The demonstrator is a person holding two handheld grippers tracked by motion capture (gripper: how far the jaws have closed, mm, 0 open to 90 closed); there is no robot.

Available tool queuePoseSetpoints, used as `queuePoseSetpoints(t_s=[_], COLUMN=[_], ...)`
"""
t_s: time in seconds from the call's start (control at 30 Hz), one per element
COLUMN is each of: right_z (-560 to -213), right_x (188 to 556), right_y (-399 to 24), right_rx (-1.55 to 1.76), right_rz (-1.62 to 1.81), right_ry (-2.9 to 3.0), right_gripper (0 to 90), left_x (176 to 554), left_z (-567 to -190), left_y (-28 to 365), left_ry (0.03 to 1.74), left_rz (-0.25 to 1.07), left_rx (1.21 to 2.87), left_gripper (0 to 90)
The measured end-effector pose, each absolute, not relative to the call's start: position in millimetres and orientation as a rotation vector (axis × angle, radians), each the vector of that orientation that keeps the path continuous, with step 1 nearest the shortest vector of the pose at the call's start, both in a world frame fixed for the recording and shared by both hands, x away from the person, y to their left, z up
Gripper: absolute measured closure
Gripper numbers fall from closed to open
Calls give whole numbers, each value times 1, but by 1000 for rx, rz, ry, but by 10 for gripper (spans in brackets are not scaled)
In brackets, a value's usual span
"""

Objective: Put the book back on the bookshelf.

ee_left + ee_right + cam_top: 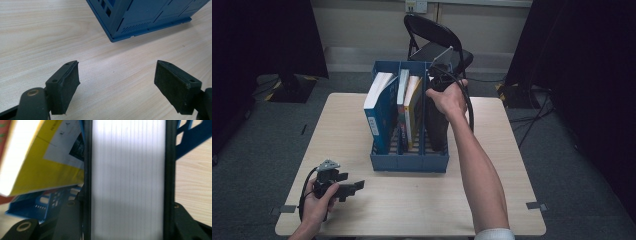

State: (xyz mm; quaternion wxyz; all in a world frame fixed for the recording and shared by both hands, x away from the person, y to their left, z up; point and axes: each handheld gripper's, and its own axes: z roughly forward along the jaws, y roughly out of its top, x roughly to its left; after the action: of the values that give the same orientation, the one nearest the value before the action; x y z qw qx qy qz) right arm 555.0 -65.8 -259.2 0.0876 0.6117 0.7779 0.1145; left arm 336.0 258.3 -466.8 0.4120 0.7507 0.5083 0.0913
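Pale wood grain is running under everything: the table (377, 210) is carrying my left gripper (351, 188) near its front left corner, where my left hand (319, 200) is holding it low over the bare surface. In the left gripper view its two black pads (65, 85) are standing wide apart with nothing between them, and the near corner of the blue file rack (130, 22) is sitting well ahead of them, apart from both pads.

Moving right across the high view, the blue file rack (409, 162) is standing in the middle of the table with three compartments. A thick blue book (379, 117) is leaning in the left one, and a slim book (402, 102) beside a yellow book (413, 107) are standing in the middle one.

Further right, my right hand (449, 97) is reaching over the rack's right compartment, and a black book (437, 127) is standing upright in that compartment below it. In the right gripper view my right gripper (127, 220) is clamping that black book (87, 157) across its thickness: its jaws are pressing on the two dark covers, with the white page edges filling the gap between them. The yellow book (37, 175) is tilting just to the left of it there, and the rack's blue wall (190, 140) is showing on the right.
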Motion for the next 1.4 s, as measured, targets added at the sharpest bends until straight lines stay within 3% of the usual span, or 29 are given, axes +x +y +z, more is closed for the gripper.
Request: queuePoseSetpoints(t_s=[0.57, 1.4], right_z=[-308, -312], right_x=[553, 526], right_y=[-68, -76], right_rx=[1838, 1742], right_rz=[368, 515], right_ry=[2307, 2316], right_gripper=[533, 452], left_x=[337, 336], left_z=[-468, -467], left_y=[256, 255], left_ry=[1274, 1272], left_rz=[223, 227], left_rx=[1908, 1908], left_gripper=[199, 202])
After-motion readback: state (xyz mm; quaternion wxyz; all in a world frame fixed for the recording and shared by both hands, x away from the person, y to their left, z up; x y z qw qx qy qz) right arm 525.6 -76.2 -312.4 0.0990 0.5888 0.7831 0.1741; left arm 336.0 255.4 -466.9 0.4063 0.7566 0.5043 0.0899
